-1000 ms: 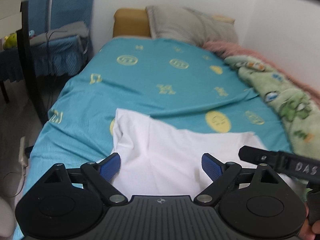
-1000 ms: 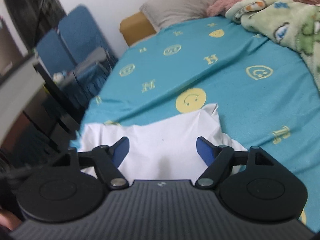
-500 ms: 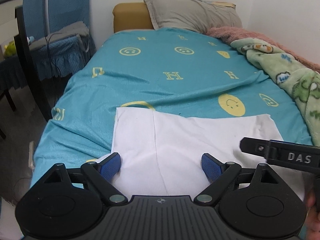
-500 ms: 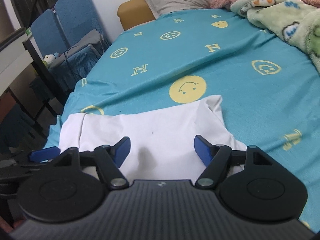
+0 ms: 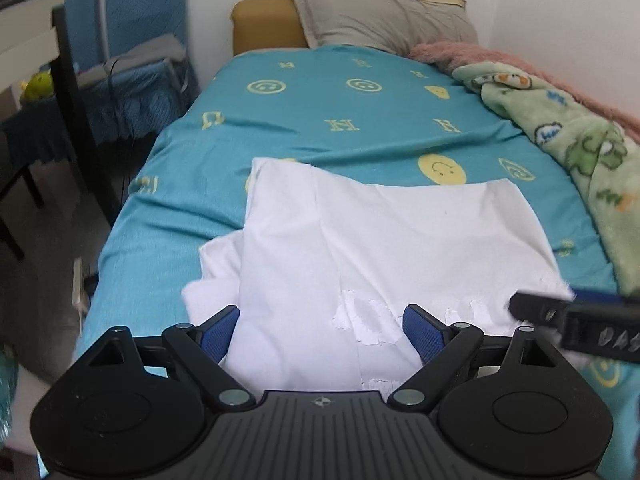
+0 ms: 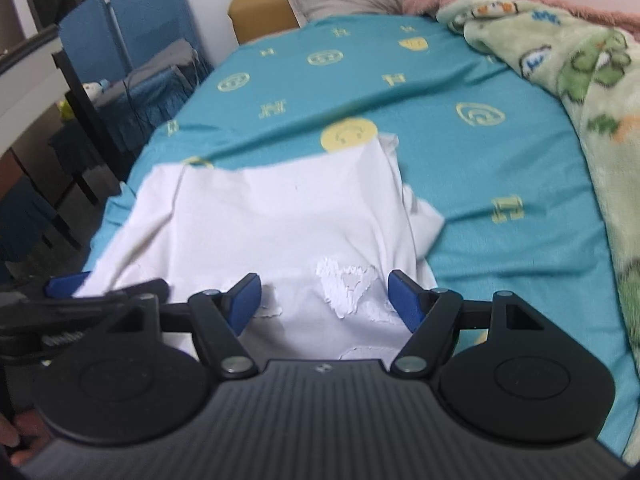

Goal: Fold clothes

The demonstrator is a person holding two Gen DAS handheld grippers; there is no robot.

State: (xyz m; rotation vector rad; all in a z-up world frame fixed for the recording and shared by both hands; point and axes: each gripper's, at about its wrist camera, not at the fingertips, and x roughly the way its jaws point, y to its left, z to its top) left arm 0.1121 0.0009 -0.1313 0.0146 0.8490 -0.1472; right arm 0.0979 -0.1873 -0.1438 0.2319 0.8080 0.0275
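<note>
White T-shirt lying partly folded on a teal bedsheet.
Left gripper and right gripper hover over the shirt's near edge, blue pads spread wide, gripping nothing; a green blanket lies alongside.

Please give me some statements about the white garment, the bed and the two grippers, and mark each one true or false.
1. The white cotton garment lies on a teal bedsheet printed with yellow smiley faces. True.
2. The left gripper is clamped shut on the garment. False: its jaws stand wide open.
3. A green fleece cartoon blanket lies along the bed's right side. True.
4. The grey pillow lies on top of the garment. False: it is at the head of the bed, far from it.
5. The right gripper has open jaws. True.
</note>
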